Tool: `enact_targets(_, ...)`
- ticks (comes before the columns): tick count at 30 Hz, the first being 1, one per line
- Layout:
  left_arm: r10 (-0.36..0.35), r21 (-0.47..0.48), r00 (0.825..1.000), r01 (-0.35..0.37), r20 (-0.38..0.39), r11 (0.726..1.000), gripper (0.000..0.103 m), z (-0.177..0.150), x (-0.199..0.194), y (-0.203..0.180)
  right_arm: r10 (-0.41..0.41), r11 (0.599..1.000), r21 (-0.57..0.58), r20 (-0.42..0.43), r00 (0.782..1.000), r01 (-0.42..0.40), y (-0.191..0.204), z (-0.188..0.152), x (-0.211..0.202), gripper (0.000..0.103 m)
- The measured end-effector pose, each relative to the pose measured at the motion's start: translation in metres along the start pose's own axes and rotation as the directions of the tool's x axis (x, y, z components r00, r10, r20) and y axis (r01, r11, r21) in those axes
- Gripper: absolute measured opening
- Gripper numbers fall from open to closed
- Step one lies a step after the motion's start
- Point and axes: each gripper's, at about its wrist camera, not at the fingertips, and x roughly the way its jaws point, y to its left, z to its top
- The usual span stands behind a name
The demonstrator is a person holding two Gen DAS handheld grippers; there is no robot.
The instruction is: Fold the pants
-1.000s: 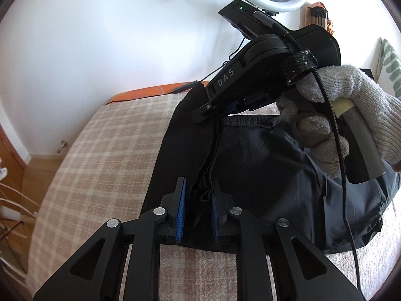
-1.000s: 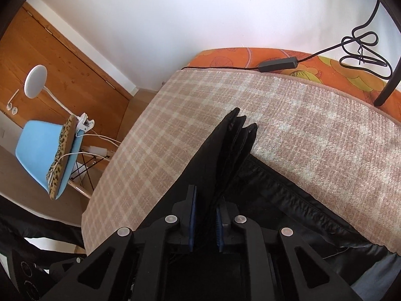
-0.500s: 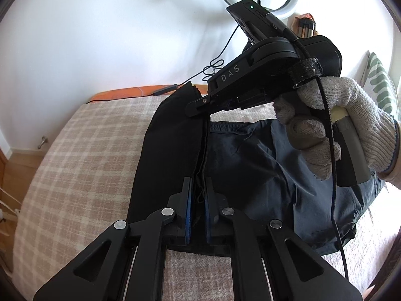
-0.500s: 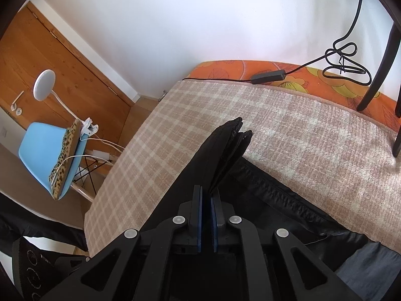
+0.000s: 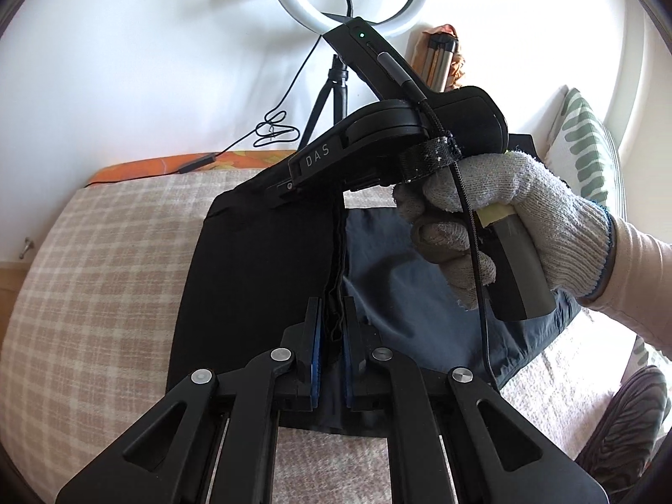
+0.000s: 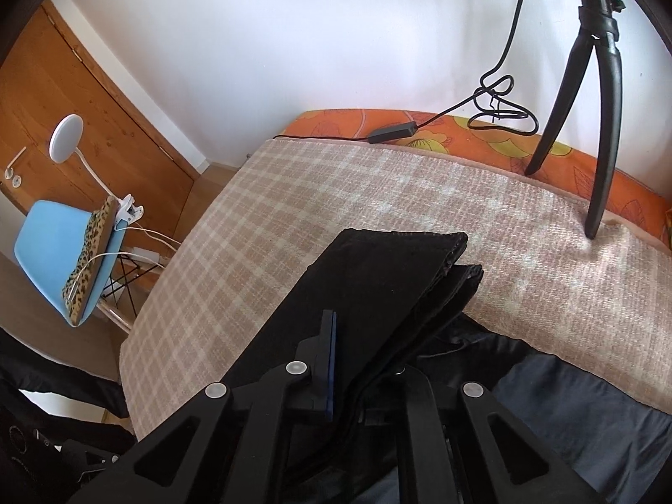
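Pants (image 5: 256, 264), black, lie folded on the plaid blanket (image 5: 96, 277) covering the bed, beside a dark grey-blue garment (image 5: 403, 294); in our right wrist view their layered edge (image 6: 378, 277) runs up toward the orange sheet (image 6: 453, 143). We see the left gripper (image 5: 332, 336) with its blue pads (image 5: 316, 348) pinching a thin bunched ridge of the pants fabric, a narrow gap between them. The right gripper (image 6: 361, 361), held in a gloved right hand (image 5: 504, 218), has stacked pants layers between its fingers, only the left pad (image 6: 329, 361) visible, so whether it clamps we cannot tell; a tripod (image 6: 596, 96) stands behind.
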Motion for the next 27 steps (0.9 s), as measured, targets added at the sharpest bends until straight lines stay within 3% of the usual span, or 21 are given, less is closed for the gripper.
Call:
enact_targets(7,-0.085,0.066,0.996,0.085,-0.008,0.994,0.007,0.013,0.008,-0.056,-0.058,0.998,-0.015,0.052,0.997,0.059,-0.025,-0.015,-0.047,0.002)
enact_targets(17,-0.207,0.119,0.977,0.212,-0.049,0.970,0.007,0.020,0.035,-0.131,-0.128,0.991,0.044,0.089,0.988,0.124,-0.087,-0.052,-0.110,0.001)
enact_targets(27,-0.269,0.163,0.959,0.281,-0.093,0.946,0.007,0.022,0.058,-0.186,-0.179,0.978,0.125,0.090,0.980,0.167,-0.149,-0.093,-0.148,0.001)
